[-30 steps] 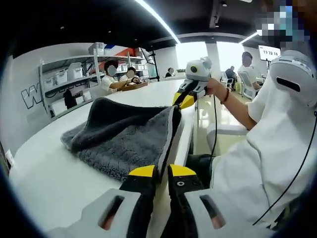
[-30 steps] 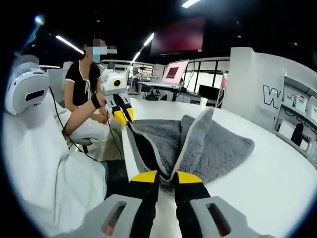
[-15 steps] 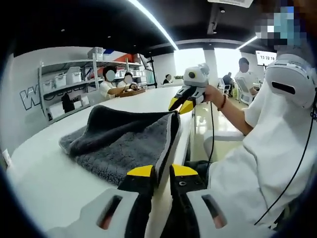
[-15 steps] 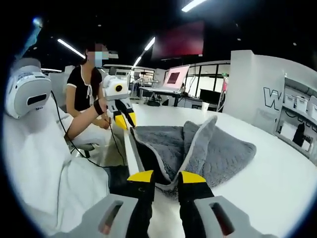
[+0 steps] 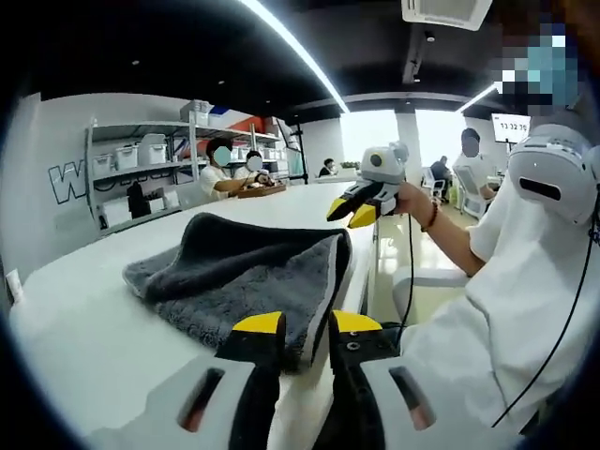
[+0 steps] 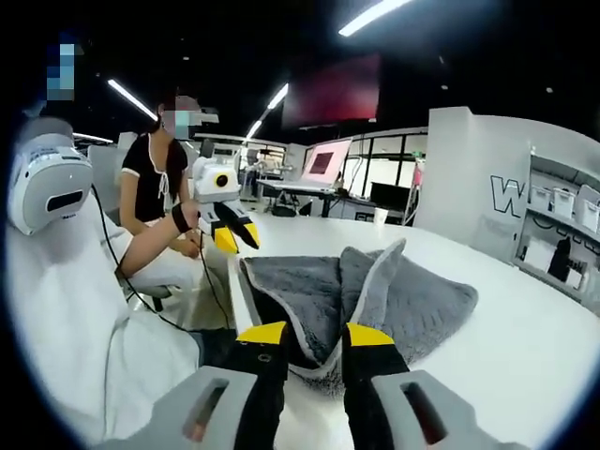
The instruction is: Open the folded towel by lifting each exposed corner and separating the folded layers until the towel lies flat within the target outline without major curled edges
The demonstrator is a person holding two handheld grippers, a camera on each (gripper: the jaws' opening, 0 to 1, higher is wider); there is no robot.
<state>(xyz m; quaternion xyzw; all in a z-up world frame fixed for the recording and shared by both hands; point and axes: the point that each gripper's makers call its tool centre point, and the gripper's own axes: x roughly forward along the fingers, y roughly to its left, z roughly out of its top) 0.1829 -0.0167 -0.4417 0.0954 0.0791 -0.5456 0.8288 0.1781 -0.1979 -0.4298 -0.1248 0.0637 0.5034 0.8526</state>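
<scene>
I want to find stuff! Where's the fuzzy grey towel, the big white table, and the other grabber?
towel [image 5: 253, 272]: left gripper view, top grey layer.
table [image 5: 84, 328]: left gripper view, bare top.
right gripper [image 5: 349, 208]: left gripper view, between yellow tips.

Bright ceiling strip lights [image 5: 298, 42] — glaring windows [image 5: 394, 136], fisheye-bent edges, sharp focus.

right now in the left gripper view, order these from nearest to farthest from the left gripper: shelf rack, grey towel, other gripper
1. Grey towel: just ahead of the left gripper, on the white table.
2. Right gripper: held up past the towel's far corner.
3. Shelf rack: against the back wall.
</scene>
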